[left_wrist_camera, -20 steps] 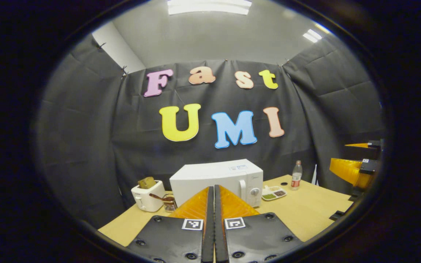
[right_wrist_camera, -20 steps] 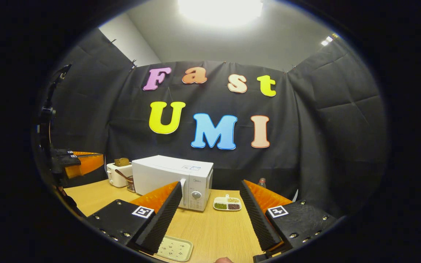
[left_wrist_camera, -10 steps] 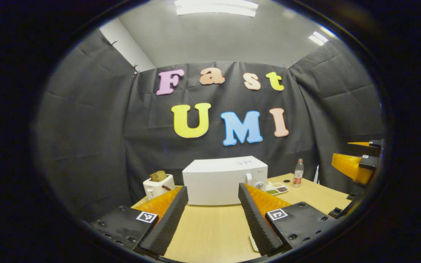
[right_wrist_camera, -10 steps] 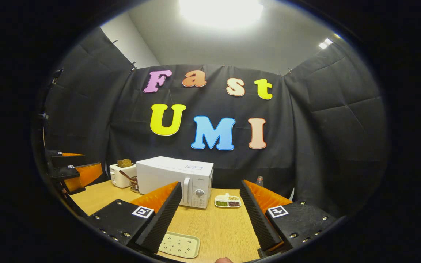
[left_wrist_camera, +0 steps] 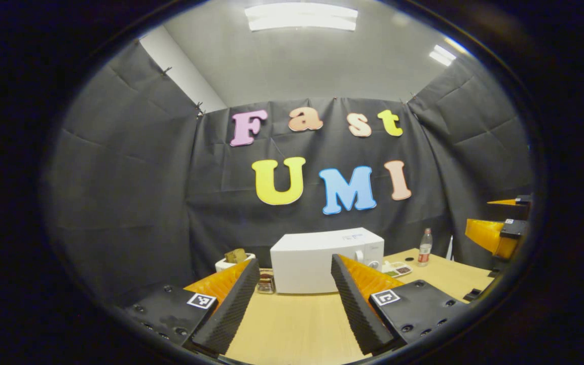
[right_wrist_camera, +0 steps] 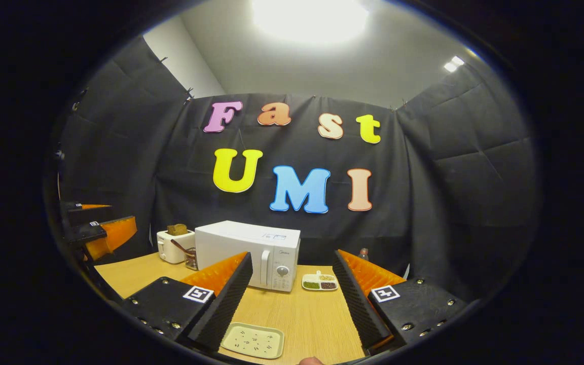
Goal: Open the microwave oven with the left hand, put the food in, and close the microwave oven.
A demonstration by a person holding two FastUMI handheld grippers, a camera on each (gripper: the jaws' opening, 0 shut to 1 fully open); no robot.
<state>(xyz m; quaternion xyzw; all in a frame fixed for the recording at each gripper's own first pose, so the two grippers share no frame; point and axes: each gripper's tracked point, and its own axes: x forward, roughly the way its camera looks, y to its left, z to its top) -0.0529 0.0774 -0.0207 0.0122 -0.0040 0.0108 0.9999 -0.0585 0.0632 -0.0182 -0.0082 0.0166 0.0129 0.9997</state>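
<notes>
Nearest: left gripper and right gripper, both spread wide, empty, above the wooden surface. Pale tray just ahead. Farther: white microwave, door closed; food dish beside it.

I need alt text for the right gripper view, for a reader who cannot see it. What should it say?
The open right gripper hovers over a wooden table, facing a closed white microwave. A pale tray lies near its fingers, and a divided dish of food sits right of the microwave, a toaster to its left.
</notes>
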